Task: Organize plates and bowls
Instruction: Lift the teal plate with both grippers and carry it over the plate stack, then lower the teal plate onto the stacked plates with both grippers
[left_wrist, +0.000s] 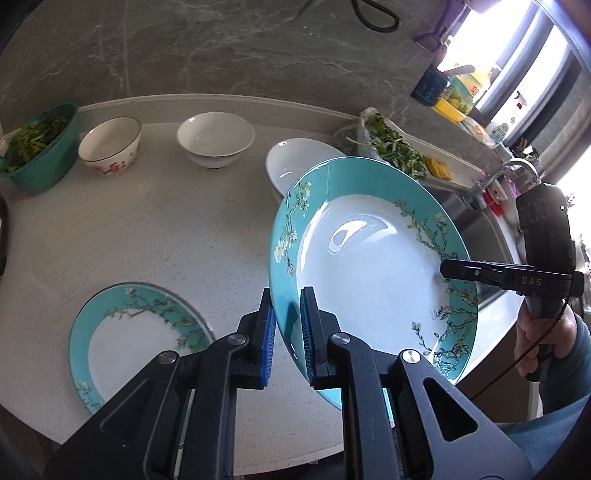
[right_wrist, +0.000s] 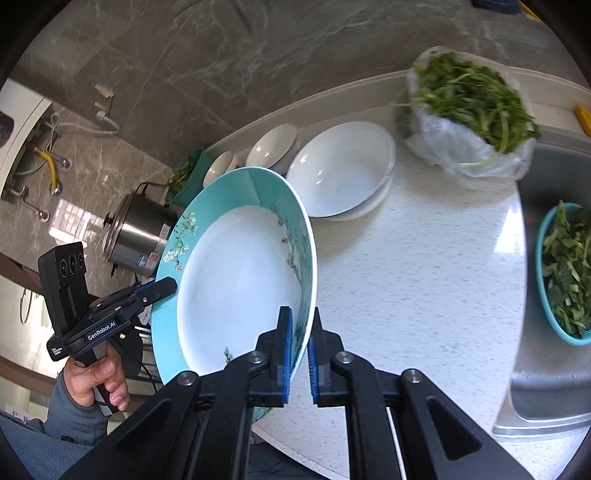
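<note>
A teal floral-rimmed plate (left_wrist: 369, 258) is held tilted above the countertop (left_wrist: 166, 240), clamped at opposite rim edges by the left gripper (left_wrist: 288, 332) and the right gripper (right_wrist: 300, 343), each closed on the rim. A matching teal plate (left_wrist: 136, 339) lies flat on the countertop. Behind stand a white plate (left_wrist: 291, 162), a white bowl (left_wrist: 216, 138) and a flower-painted bowl (left_wrist: 110, 146).
</note>
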